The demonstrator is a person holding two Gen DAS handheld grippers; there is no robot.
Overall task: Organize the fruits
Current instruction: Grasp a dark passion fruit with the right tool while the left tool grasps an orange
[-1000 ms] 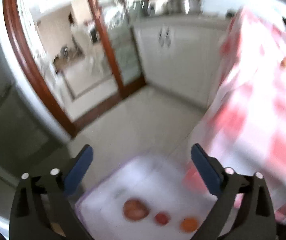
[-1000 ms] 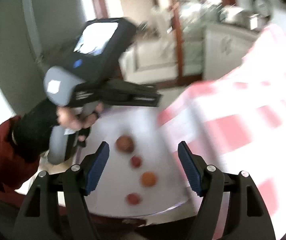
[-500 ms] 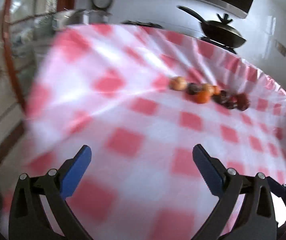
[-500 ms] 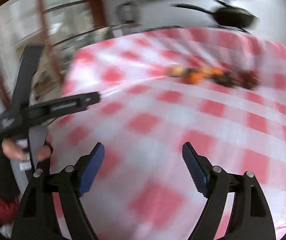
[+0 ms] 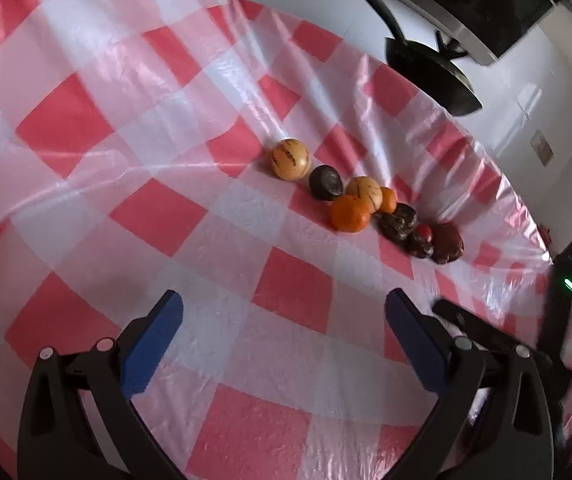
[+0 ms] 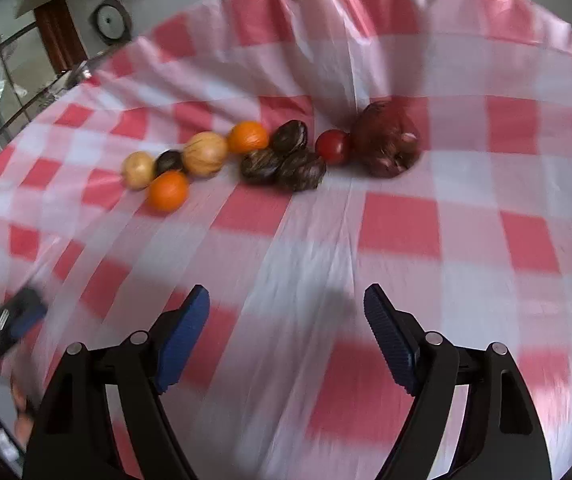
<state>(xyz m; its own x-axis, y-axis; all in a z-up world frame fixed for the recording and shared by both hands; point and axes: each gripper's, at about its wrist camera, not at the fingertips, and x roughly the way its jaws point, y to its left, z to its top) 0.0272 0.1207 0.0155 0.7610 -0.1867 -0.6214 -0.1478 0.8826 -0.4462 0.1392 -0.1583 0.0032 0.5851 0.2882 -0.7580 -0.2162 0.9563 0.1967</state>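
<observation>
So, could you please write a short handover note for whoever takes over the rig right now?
Left gripper: open, empty, above the checked tablecloth.
Right gripper: open, empty, also short of the fruit.
Fruit: one loose row on the cloth, from a tan fruit through two oranges and dark fruits to a small red one and a big dark-red one.
Done: nothing gripped.
Left: all sorting.

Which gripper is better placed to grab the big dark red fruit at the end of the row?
Right, probably. The right gripper is open and empty, facing the dark red fruit; from the left gripper it lies farthest.
</observation>
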